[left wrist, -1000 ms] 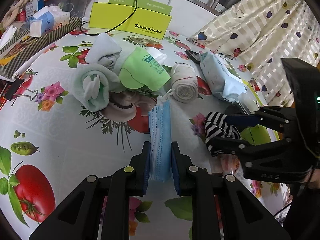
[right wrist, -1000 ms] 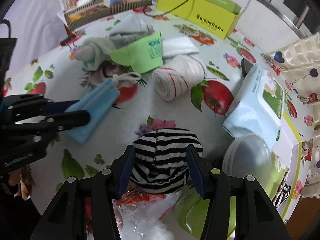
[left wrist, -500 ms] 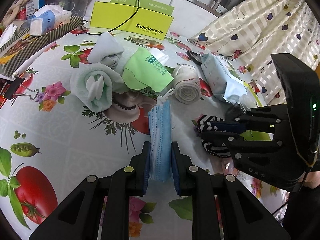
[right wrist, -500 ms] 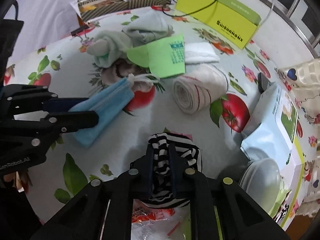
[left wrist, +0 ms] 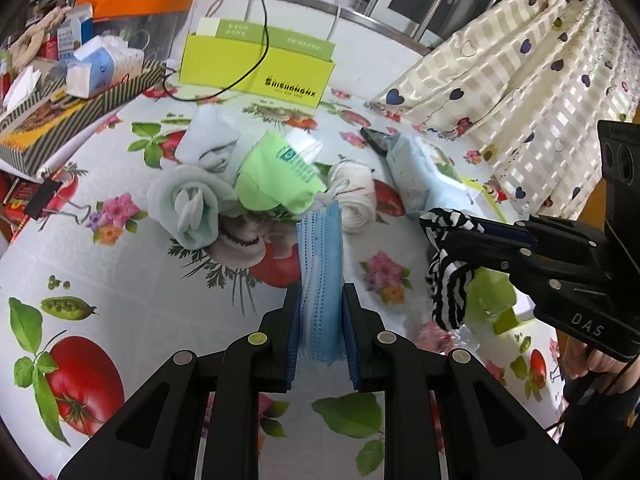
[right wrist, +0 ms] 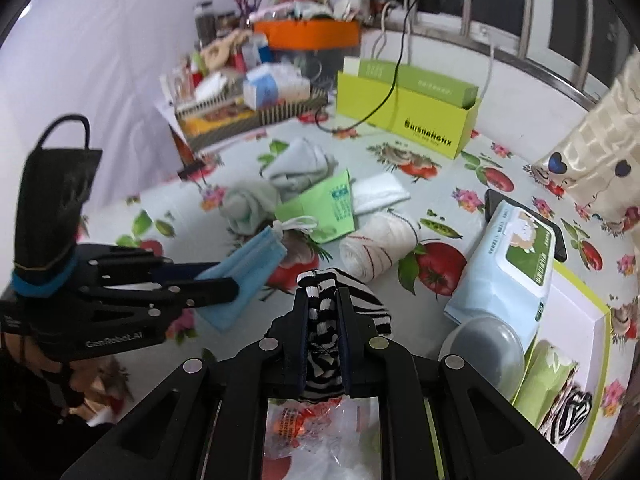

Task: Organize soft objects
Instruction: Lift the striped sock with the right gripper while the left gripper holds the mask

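Observation:
My left gripper (left wrist: 320,300) is shut on a folded blue face mask (left wrist: 321,252), held above the flowered tablecloth; the same mask (right wrist: 244,272) shows at the left of the right wrist view. My right gripper (right wrist: 323,300) is shut on a black-and-white striped cloth (right wrist: 324,328), lifted off the table; in the left wrist view that striped cloth (left wrist: 448,276) hangs from the right gripper (left wrist: 444,236). Behind lie a pale green rolled towel (left wrist: 188,204), a grey-white cloth (left wrist: 212,144), a green packet (left wrist: 280,176) and a white rolled cloth (left wrist: 356,200).
A yellow-green box (left wrist: 256,68) with a black cable stands at the back. A wet-wipes pack (right wrist: 512,252), a grey lid (right wrist: 484,344) and a tray (right wrist: 584,320) sit at the right. A striped cluttered box (left wrist: 72,100) is back left. A snack wrapper (right wrist: 304,420) lies below the right gripper.
The right gripper closed on the striped cloth and lifted it off the table while tilting up. The left gripper rose a little with the blue mask still held.

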A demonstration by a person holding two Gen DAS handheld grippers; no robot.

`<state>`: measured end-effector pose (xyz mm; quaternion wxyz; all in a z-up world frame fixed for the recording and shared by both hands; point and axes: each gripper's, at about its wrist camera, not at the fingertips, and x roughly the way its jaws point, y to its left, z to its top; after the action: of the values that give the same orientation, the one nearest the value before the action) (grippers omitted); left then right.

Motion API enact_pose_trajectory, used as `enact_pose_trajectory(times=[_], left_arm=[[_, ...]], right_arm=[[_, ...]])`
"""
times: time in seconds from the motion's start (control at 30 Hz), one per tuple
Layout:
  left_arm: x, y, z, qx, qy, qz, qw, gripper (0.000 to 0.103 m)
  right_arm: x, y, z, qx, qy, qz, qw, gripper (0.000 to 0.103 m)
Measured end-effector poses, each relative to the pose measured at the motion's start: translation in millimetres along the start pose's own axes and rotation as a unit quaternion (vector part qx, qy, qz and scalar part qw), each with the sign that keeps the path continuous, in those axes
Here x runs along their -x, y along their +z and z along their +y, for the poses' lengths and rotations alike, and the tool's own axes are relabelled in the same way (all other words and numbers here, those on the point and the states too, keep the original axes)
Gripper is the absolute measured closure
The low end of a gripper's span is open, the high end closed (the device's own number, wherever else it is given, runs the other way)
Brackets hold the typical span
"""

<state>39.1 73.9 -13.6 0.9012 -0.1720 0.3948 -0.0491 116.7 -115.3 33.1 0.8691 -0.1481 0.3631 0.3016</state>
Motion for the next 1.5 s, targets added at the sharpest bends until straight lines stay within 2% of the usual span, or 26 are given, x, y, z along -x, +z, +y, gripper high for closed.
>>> enact_pose_trajectory(times=[0.37, 0.73, 1.5], left_arm=[[18, 4, -22, -0.020, -0.007, -0.019, 0.9996, 0.083], [26, 10, -42, -0.040, -0.013, -0.028, 0.9987, 0.083], [27, 17, -92, -0.087, -0.032, -0.035, 0.9950, 0.083]], right_arm=[[46, 4, 1, -0.004, 0.005, -0.065, 0.998, 0.091], [58, -5, -6, -0.016, -0.001, -0.078, 0.997, 0.091], [104, -30, -45, -0.063, -0.045, -0.116, 0.990, 0.091]])
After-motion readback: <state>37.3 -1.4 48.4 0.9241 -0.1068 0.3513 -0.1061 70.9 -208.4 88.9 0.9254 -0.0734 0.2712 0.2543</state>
